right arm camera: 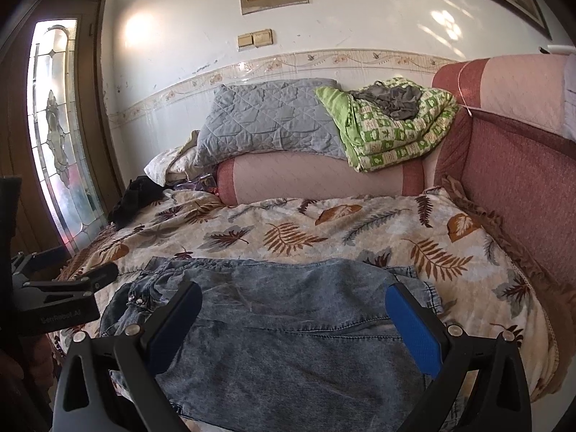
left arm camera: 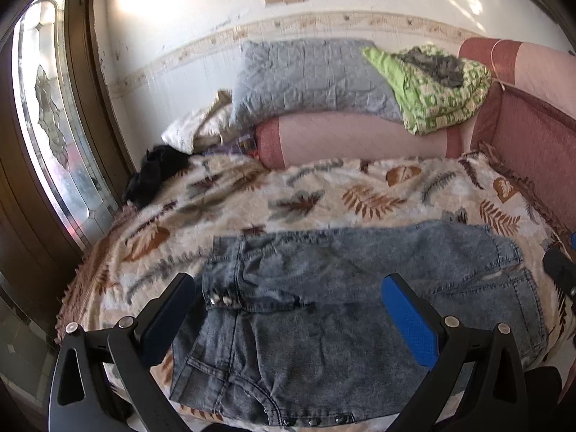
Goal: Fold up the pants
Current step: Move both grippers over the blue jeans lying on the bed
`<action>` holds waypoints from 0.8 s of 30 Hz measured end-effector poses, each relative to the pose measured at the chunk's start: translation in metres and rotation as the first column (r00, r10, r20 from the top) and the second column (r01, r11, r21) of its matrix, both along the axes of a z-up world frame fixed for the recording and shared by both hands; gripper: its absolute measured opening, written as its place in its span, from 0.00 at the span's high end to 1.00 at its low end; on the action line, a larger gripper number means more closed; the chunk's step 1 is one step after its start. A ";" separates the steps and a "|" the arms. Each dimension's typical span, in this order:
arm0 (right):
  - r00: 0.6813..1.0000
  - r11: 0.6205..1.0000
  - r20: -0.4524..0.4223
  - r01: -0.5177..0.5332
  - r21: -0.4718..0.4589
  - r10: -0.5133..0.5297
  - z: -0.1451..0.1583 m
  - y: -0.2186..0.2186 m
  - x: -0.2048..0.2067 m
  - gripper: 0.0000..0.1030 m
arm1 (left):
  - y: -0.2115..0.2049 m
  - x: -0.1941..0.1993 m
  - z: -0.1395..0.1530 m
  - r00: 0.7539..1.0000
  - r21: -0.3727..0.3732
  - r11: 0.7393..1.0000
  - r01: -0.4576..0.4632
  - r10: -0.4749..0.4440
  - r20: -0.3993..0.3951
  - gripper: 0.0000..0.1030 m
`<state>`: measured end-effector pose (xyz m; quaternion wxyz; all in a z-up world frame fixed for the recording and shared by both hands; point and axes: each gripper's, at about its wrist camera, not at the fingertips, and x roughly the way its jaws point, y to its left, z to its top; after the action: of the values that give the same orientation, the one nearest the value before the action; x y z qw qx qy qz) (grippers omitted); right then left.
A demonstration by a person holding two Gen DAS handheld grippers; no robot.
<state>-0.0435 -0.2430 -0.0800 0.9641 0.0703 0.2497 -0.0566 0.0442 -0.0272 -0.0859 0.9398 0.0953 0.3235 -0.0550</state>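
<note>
I see both my left gripper and right gripper spread wide, empty, above jeans on the bed.

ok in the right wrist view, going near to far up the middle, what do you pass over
right gripper → jeans → leaf-print blanket → pink bolster → grey quilted pillow → white wall

A home bedroom: leaf-print blanket, grey pillow, stained-glass door.
</note>
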 end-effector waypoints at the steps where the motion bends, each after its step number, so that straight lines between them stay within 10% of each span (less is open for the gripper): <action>1: 1.000 1.000 -0.009 0.009 -0.002 -0.009 -0.002 -0.002 0.002 0.00 | 0.001 0.002 -0.004 1.000 -0.003 1.000 0.000 0.000 -0.018 0.00; 24: 0.985 0.992 -0.125 0.117 -0.041 -0.121 -0.028 -0.023 0.031 0.00 | -0.003 0.024 -0.055 0.989 -0.016 1.000 -0.012 0.009 -0.149 0.00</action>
<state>-0.0125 -0.2659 -0.1084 0.9422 0.0651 0.3049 -0.1226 0.0685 -0.0303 -0.1405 0.9141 0.0813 0.3926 -0.0598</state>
